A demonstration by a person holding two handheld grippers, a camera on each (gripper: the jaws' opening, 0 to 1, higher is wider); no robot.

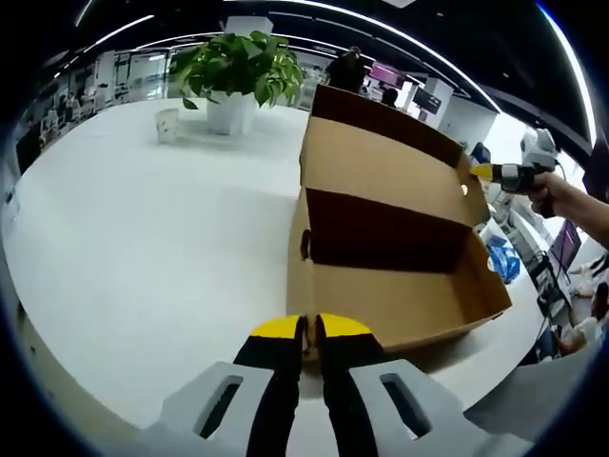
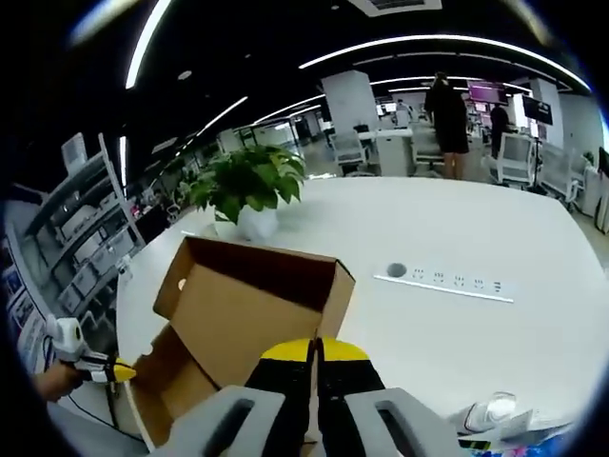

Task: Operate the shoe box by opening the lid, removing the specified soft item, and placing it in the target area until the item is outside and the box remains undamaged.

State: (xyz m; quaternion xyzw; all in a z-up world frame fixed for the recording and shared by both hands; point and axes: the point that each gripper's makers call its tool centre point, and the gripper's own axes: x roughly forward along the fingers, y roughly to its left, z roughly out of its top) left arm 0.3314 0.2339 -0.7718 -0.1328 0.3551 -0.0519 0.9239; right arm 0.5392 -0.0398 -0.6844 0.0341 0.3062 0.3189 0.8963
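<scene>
1. a white table (image 1: 143, 257) is seen with the shoe box (image 1: 400, 286) resting on it; its lid (image 1: 381, 157) is already raised and stands upright behind the body.
2. the opening step is judged done. the soft item to be taken out cannot be made out: in the left gripper view the interior looks dark and bare, but the floor is partly hidden by the near wall.
3. next, a reach into the box is judged to be called for, with one gripper steadying the cardboard so that nothing tears.
4. the left gripper (image 1: 309, 328) is seen at the box's near corner, its jaws pinched together with the cardboard edge apparently caught between them.
5. the right gripper (image 2: 314, 350) is seen at the other end of the box, jaws likewise drawn together; whether cardboard is clamped there cannot be told.
</scene>
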